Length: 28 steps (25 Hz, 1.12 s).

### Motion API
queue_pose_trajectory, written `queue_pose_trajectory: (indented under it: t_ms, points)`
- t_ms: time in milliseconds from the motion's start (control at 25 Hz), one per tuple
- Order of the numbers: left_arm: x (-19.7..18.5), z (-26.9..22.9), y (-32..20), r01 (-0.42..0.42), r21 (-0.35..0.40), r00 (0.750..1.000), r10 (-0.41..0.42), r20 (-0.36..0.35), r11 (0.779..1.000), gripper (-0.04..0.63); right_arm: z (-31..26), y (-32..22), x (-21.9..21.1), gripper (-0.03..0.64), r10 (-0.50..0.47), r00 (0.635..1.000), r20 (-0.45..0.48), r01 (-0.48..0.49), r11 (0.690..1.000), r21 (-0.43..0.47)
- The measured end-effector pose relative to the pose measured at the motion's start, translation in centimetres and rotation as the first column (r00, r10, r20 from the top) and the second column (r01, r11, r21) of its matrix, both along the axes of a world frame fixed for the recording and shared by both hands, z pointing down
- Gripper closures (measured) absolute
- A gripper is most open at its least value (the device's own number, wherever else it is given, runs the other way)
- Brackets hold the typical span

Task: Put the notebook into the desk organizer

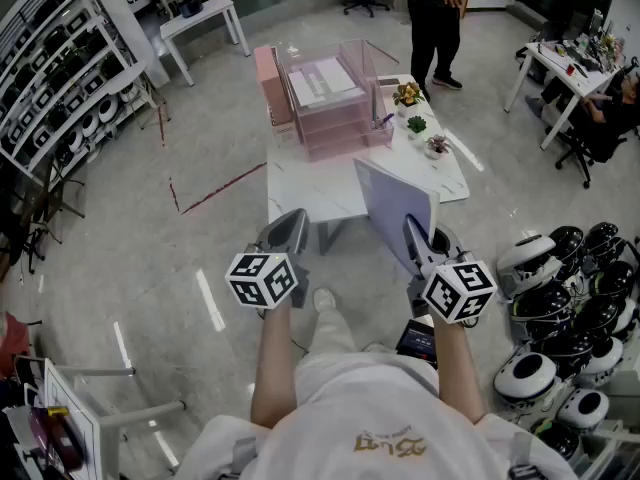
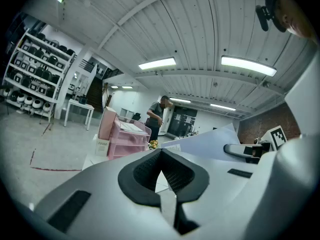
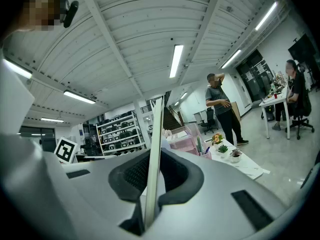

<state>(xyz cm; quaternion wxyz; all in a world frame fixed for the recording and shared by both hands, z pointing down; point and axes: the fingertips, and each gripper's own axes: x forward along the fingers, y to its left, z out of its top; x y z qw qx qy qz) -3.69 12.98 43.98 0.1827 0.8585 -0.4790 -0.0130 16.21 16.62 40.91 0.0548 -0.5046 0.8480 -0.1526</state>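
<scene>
Left gripper [image 1: 289,224] jaws are shut on nothing. Right gripper [image 1: 416,232] jaws pinch the notebook [image 1: 394,206] by its edge, upright, near the bench [image 1: 300,196]. With such a thin grip, it could swivel and clip the organizer [image 1: 330,103] wall.

A glossy grey floor [image 1: 120,218] carries red tape lines [image 1: 220,190]. A white table [image 1: 300,193] stands in the middle, with a smaller table [image 1: 197,16] far left beside tall shelves [image 1: 60,68]. A desk [image 1: 545,63] stands far right. Strip lights [image 2: 157,63] hang on a ribbed white ceiling [image 2: 200,24].
</scene>
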Motion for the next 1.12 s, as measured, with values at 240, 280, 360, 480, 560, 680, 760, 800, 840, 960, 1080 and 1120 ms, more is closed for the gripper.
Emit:
queue_pose_trajectory:
  t_ms: [240,280,360,480,560,680,760,800,840,960,1080,1120]
  points:
    - [0.3,0.2,0.9,0.002,-0.002,1.000,-0.002,-0.001,1.000,0.577,0.2,0.7,0.4,0.574,-0.004,1.000,0.009,0.004,1.000,0.006]
    - [0.3,0.2,0.9,0.003,-0.003,1.000,-0.003,-0.001,1.000,0.577,0.3,0.7,0.4,0.574,-0.006,1.000,0.012,0.006,1.000,0.005]
    - [0.4,0.2,0.9,0.003,-0.005,1.000,-0.003,-0.001,1.000,0.578,0.4,0.6,0.5,0.574,-0.005,1.000,0.019,0.005,1.000,0.001]
    - [0.6,0.0,0.8,0.005,-0.004,1.000,-0.005,0.001,1.000,0.577,0.2,0.6,0.7,0.574,0.000,1.000,0.014,0.000,1.000,0.005]
    - [0.9,-0.2,0.6,0.007,-0.004,1.000,-0.007,0.000,1.000,0.577,-0.1,0.6,0.9,0.574,0.000,1.000,-0.005,0.001,1.000,0.022]
    - [1.2,-0.4,0.3,0.011,0.001,1.000,-0.011,-0.003,1.000,0.577,-0.8,0.5,1.2,0.574,-0.001,1.000,-0.011,0.002,0.999,0.049]
    - [1.4,-0.7,-0.1,0.008,0.006,1.000,-0.008,0.004,1.000,0.577,-1.6,0.2,1.5,0.574,0.001,1.000,0.001,-0.001,0.998,0.069]
    - [1.5,-0.9,-0.3,0.005,0.010,1.000,-0.005,0.010,1.000,0.577,-2.2,0.1,1.5,0.574,0.001,1.000,0.006,-0.002,0.997,0.083]
    - [1.6,-1.2,-0.6,0.002,0.013,1.000,-0.002,0.015,1.000,0.577,-2.7,-0.2,1.5,0.574,0.000,1.000,0.011,-0.001,0.995,0.100]
    - [1.8,-1.8,-2.2,-0.007,0.020,1.000,0.007,0.024,1.000,0.577,-4.1,-1.8,1.4,0.574,-0.011,0.999,0.033,0.006,0.991,0.136]
    - [2.4,-1.8,-4.3,-0.025,0.014,0.999,0.025,0.028,1.000,0.577,-4.7,-4.0,1.5,0.574,-0.022,0.998,0.053,0.014,0.988,0.151]
    - [2.4,-1.8,-5.2,-0.026,0.013,0.999,0.026,0.026,1.000,0.578,-4.8,-4.8,1.4,0.574,-0.026,0.998,0.060,0.017,0.988,0.152]
